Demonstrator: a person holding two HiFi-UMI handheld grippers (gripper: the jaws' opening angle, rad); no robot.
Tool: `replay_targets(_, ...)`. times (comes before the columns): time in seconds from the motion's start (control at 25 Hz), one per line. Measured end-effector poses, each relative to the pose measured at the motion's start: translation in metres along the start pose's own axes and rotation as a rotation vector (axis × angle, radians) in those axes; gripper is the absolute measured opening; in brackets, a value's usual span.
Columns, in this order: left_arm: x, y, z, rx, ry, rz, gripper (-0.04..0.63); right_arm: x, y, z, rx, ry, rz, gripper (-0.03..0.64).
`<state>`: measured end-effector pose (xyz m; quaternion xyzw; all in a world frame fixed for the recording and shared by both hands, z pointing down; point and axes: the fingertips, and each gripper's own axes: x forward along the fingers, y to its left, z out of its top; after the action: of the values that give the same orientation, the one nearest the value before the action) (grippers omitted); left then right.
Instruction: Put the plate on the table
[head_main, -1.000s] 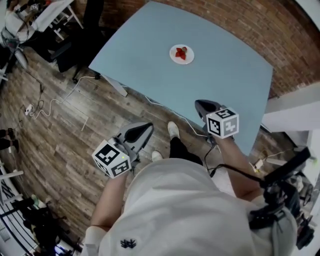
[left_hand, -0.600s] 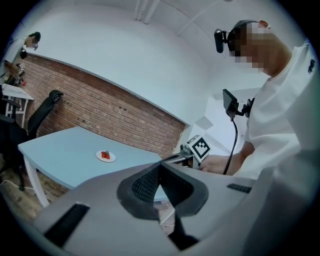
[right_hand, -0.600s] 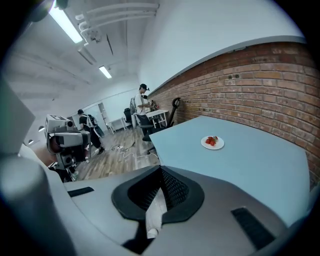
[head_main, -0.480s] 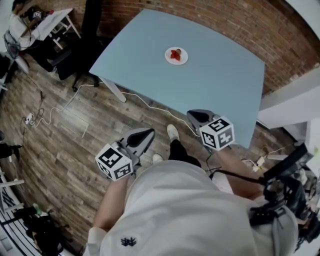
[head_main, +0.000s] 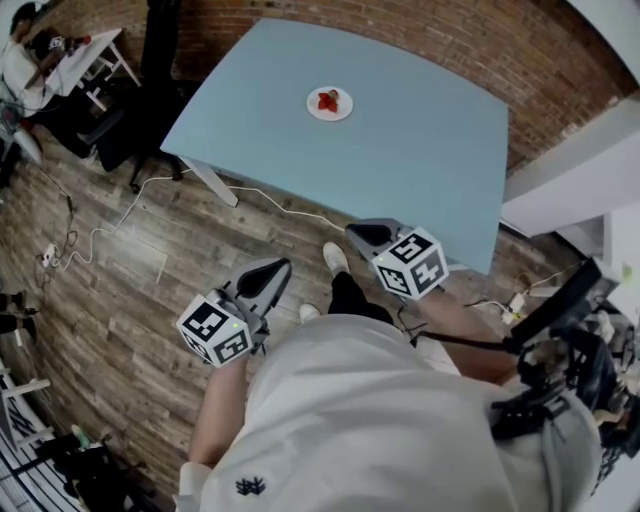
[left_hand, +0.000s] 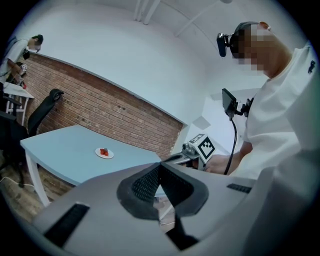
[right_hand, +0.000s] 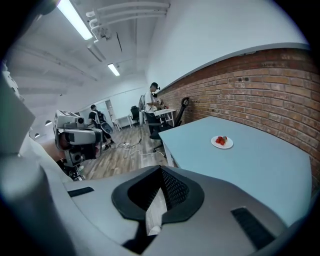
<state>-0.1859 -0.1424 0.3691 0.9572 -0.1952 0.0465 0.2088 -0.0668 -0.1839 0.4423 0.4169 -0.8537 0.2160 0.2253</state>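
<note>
Plate (head_main: 343, 109) w/ red fruit (head_main: 327, 100) sits on blue worktop (head_main: 420, 150), far side, well apart from me. My L gripper (head_main: 271, 270) & R gripper (head_main: 362, 236): jaws together, nothing held, both over wood floor (head_main: 130, 290).

- I see a light blue desk (head_main: 420, 150) standing on a wooden plank floor (head_main: 120, 290).
- One small white plate (head_main: 316, 108) lies on it, carrying red food (head_main: 328, 100).

head view looks steeply down; both gripper views share the distant table (head_main: 400, 130).
</note>
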Motion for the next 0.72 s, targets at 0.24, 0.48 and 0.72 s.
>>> replay_targets(0.24,-0.0051,-0.0004,-0.0017,0.002,0.003,0.006,0.0,0.0007,0.0074,0.0011,-0.02,0.005,0.012,0.009)
replay_targets(0.48,-0.0065,0.0009,-0.0078,-0.012,-0.005,0.009,0.0,0.0021,0.0108,0.0027,-0.04,0.012,0.02,0.009)
replay_targets(0.72,-0.0028,0.0019,-0.0056,-0.012,0.0,0.008,0.002,0.002,0.0088,0.0022,-0.054,0.022,0.018,0.008)
